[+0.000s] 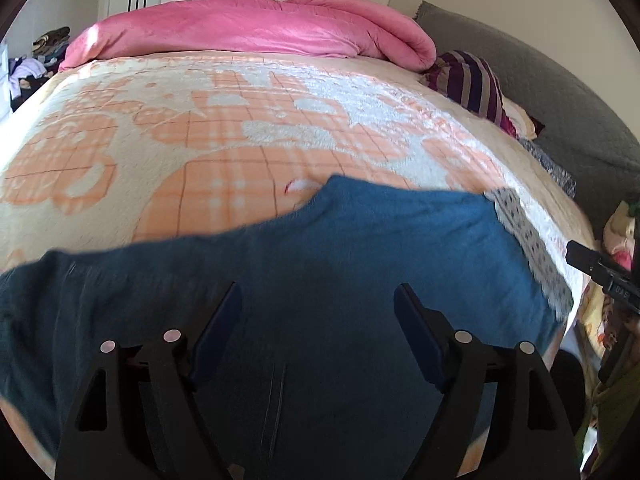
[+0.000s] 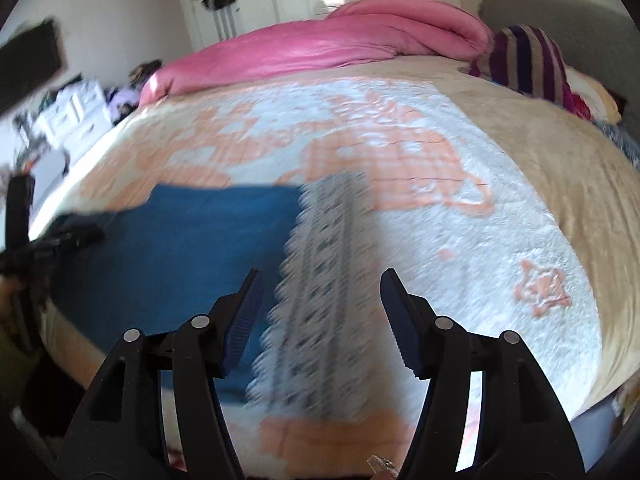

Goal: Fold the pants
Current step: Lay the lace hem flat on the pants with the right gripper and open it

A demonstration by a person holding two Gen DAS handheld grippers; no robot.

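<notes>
Blue pants (image 1: 320, 260) lie spread flat across the near edge of the bed, with a white-and-grey lace patterned band (image 1: 528, 236) at their right end. My left gripper (image 1: 318, 294) is open and empty, hovering over the middle of the pants. In the right wrist view the pants (image 2: 188, 248) lie at left and the lace band (image 2: 324, 292) runs down the middle. My right gripper (image 2: 320, 276) is open and empty, its jaws on either side of the lace band, above it. The view is motion-blurred.
The bed carries an orange-and-white plush blanket (image 1: 224, 136). A rolled pink duvet (image 1: 256, 28) lies at the far side. A striped purple pillow (image 1: 476, 84) and a grey headboard (image 1: 560, 92) are on the right. White cupboards (image 2: 76, 112) stand at left.
</notes>
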